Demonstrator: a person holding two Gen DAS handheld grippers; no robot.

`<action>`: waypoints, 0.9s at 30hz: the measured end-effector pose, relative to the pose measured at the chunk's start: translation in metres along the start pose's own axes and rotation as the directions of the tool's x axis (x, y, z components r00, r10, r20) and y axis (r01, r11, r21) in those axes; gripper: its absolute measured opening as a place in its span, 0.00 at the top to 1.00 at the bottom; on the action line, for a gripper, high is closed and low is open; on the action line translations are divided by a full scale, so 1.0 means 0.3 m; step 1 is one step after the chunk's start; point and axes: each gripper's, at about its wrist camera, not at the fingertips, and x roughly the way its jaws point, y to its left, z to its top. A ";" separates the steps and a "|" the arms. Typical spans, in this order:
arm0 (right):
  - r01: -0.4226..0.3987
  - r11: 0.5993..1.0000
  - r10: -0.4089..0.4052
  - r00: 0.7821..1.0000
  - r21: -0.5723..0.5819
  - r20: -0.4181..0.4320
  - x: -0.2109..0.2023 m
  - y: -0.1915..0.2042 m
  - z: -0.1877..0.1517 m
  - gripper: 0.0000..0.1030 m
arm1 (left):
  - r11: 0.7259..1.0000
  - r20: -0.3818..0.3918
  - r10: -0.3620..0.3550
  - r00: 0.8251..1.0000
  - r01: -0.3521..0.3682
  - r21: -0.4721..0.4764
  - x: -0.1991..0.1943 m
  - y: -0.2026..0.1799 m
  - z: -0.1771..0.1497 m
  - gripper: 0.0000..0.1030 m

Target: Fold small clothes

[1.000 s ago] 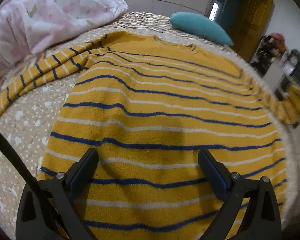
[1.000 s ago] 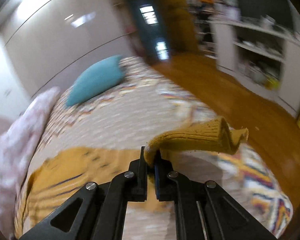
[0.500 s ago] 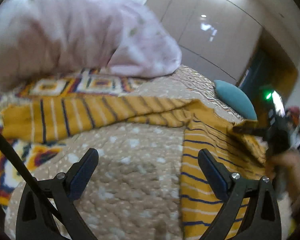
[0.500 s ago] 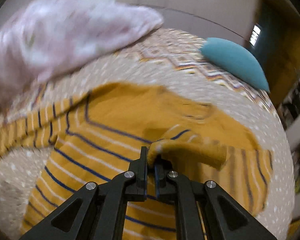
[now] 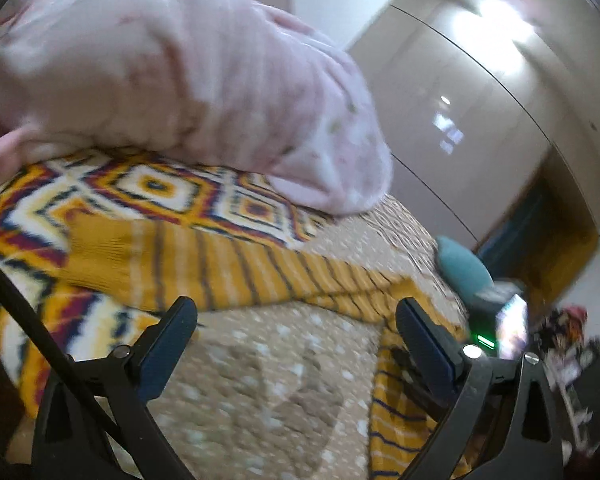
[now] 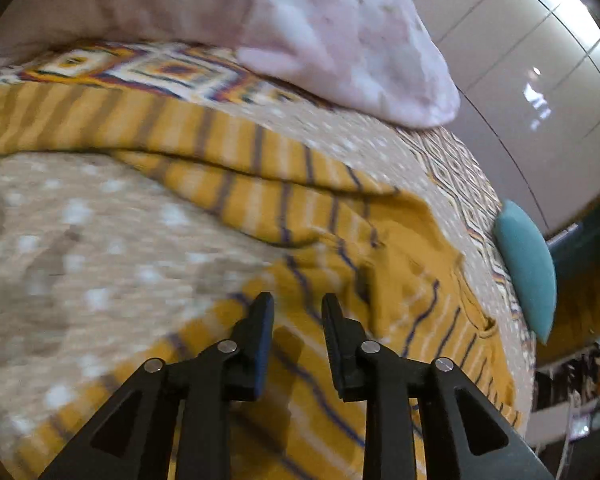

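Observation:
A mustard-yellow knit sweater with navy and white stripes lies on the bed. In the left wrist view its long sleeve (image 5: 204, 268) stretches out to the left and its body (image 5: 396, 420) shows at lower right. My left gripper (image 5: 296, 320) is open and empty, over the bedspread just below the sleeve. In the right wrist view the other sleeve lies folded across the sweater's body (image 6: 404, 280). My right gripper (image 6: 296, 308) is open and empty, just above the body. The frames are blurred.
A large pink floral duvet (image 5: 172, 92) is heaped at the head of the bed, also in the right wrist view (image 6: 300, 28). A teal pillow (image 6: 528, 268) lies at the far edge. The bedspread (image 5: 260, 380) is beige with white dots and a patterned border. White wardrobe doors (image 5: 480, 120) stand behind.
My right gripper carried the sleeve cuff over the sweater's body, then opened and let it go. My left gripper swung left from over the body to near the outstretched sleeve.

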 end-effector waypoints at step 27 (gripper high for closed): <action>-0.559 0.725 0.576 0.812 0.401 0.091 -0.072 0.217 0.193 0.49 | 0.908 0.188 0.371 0.909 -0.313 -0.277 -0.444 0.361 0.047 0.04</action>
